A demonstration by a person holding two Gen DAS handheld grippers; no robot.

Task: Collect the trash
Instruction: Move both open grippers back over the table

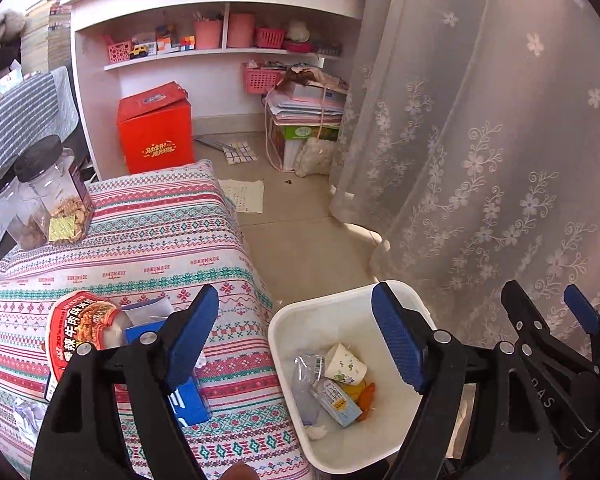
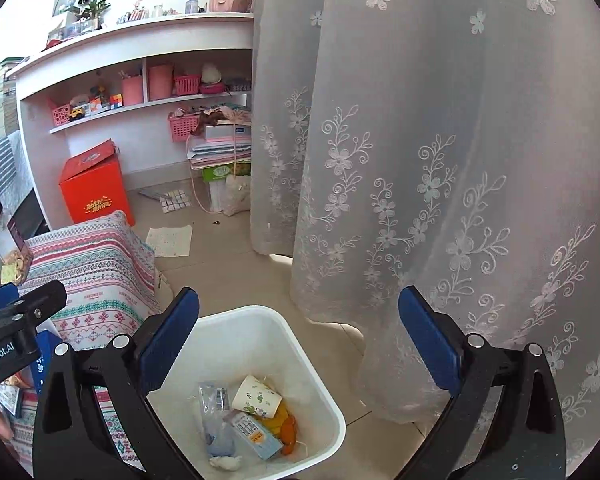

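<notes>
A: status? both grippers over the white bin (image 2: 324, 364), floor, just right of the cloth-covered surface (image 1: 148, 240).
B: yep. Left gripper (image 1: 296, 340) fingers apart, nothing between. Right gripper (image 2: 300, 344) fingers wide apart, empty too.
A: so drop step looks done. Bin contents?
B: paper cup (image 2: 257, 396), small carton (image 2: 256, 434), plastic wrapper (image 2: 214, 408), orange peel-ish bits, white wad at near edge.
A: what's left?
B: on surface, near-left: noodle cup (image 1: 82, 330), blue box (image 1: 188, 396), crumpled paper (image 1: 26, 418). Jars (image 1: 56, 196) far-left, prob not trash.
A: next?
B: imo swing left gripper back left, grab noodle cup by rim. Wide item, needs full opening.
</notes>
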